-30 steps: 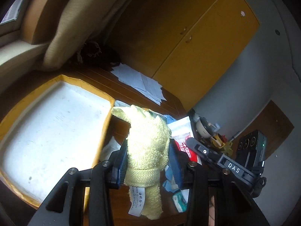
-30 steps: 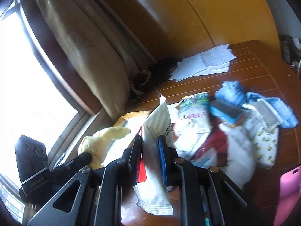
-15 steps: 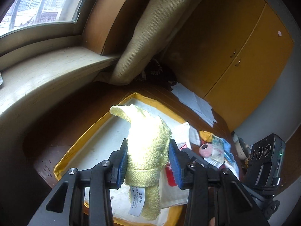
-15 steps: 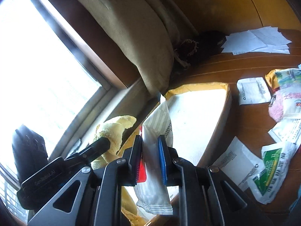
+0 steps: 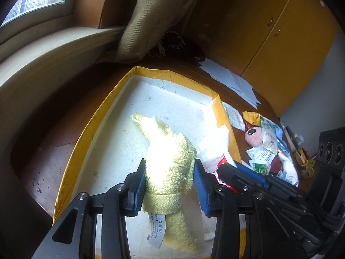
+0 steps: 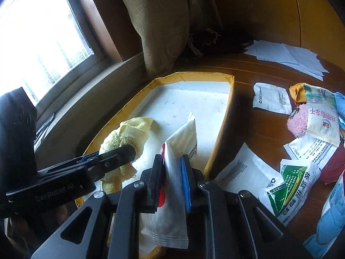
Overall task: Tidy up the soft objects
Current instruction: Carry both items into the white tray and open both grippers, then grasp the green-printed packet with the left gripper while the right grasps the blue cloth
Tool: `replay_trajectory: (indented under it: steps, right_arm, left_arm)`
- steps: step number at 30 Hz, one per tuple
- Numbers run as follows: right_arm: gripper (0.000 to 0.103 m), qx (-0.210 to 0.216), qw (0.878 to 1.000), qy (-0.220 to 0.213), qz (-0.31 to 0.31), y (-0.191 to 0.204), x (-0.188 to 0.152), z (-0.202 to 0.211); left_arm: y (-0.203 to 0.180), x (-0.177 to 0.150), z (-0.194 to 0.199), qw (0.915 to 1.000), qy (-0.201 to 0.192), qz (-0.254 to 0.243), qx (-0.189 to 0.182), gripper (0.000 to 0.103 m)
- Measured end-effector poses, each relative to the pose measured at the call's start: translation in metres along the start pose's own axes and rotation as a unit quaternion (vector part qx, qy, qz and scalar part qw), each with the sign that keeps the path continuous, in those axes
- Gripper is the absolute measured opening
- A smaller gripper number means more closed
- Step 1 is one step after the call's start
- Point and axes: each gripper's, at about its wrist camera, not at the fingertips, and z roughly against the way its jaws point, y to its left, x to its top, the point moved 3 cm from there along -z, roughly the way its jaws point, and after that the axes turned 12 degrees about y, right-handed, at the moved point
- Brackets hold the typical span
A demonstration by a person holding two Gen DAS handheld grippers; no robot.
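Note:
My left gripper [image 5: 170, 185] is shut on a yellow terry towel [image 5: 168, 161], whose tip and label hang over the white floor of a shallow tray with a yellow rim [image 5: 94, 125]. In the right wrist view the same yellow towel [image 6: 123, 138] sits in the left gripper's fingers [image 6: 120, 154] low inside the tray [image 6: 228, 116]. My right gripper [image 6: 172, 179] is shut on a white striped packet [image 6: 181, 146] with a red edge, held upright above the tray's near part. The packet's lower end hangs below the pads.
The tray lies on a dark wooden table beside a window sill [image 5: 43, 51] and a beige curtain [image 5: 148, 17]. Right of the tray lie several packets [image 6: 291, 185], a pink fluffy item [image 6: 298, 120], blue cloth [image 6: 330, 218] and white papers [image 6: 286, 56]. Yellow cabinets [image 5: 286, 43] stand behind.
Both grippers swung from the cluttered table side to over the tray and sank lower. The towel now reaches down near the tray floor. Each grip stays the same.

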Motion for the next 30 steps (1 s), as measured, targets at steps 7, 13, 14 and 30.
replay_trajectory:
  steps: [7,13,14,30]
  right_arm:
    - [0.039,0.031,0.999,-0.007,-0.014,-0.002,-0.002,0.003]
    - [0.069,0.065,0.996,-0.065,-0.013,-0.010,-0.006,0.042]
    - [0.070,0.070,0.995,-0.067,-0.007,-0.010,-0.007,0.046]
    - [0.071,0.042,0.994,-0.101,-0.003,-0.067,-0.077,0.106]
  left_arm:
    - [0.004,0.001,0.010,0.9993,-0.030,0.011,0.017,0.068]
    - [-0.008,0.002,0.042,0.9929,-0.110,0.014,0.043,0.088]
    - [-0.013,0.002,0.046,0.9920,-0.118,0.010,0.043,0.088]
    - [-0.132,-0.027,0.026,0.9915,-0.063,-0.092,-0.067,0.088]
